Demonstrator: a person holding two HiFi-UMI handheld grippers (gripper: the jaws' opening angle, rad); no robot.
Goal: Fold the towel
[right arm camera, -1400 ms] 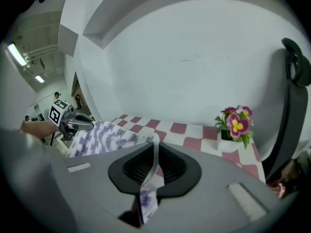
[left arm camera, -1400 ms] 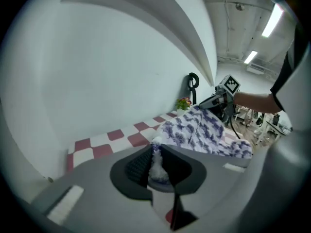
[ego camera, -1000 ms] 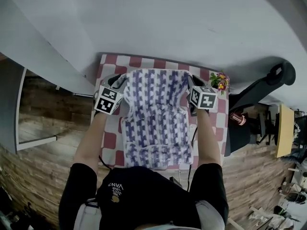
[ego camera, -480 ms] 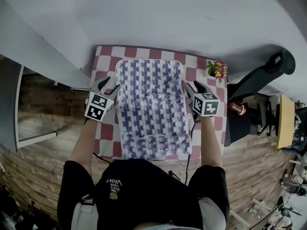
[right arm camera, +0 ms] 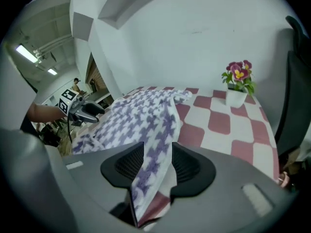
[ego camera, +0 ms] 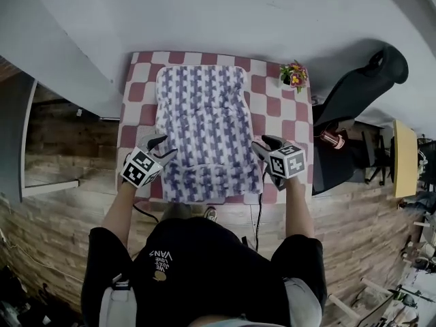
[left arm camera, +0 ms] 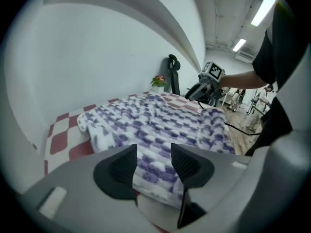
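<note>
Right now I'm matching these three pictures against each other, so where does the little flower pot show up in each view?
Head view: the flower pot is upper right of centre, at the far right corner of the checked cloth.
Left gripper view: the flower pot is small, just above centre, beyond the far end of the towel.
Right gripper view: the flower pot is upper right, standing on the checked cloth.
Shared landmark: the purple-and-white towel, spread beside it in all three.

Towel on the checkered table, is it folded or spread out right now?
Spread out. In the head view the towel lies open along nearly the whole checkered table, far edge to near edge.
</note>
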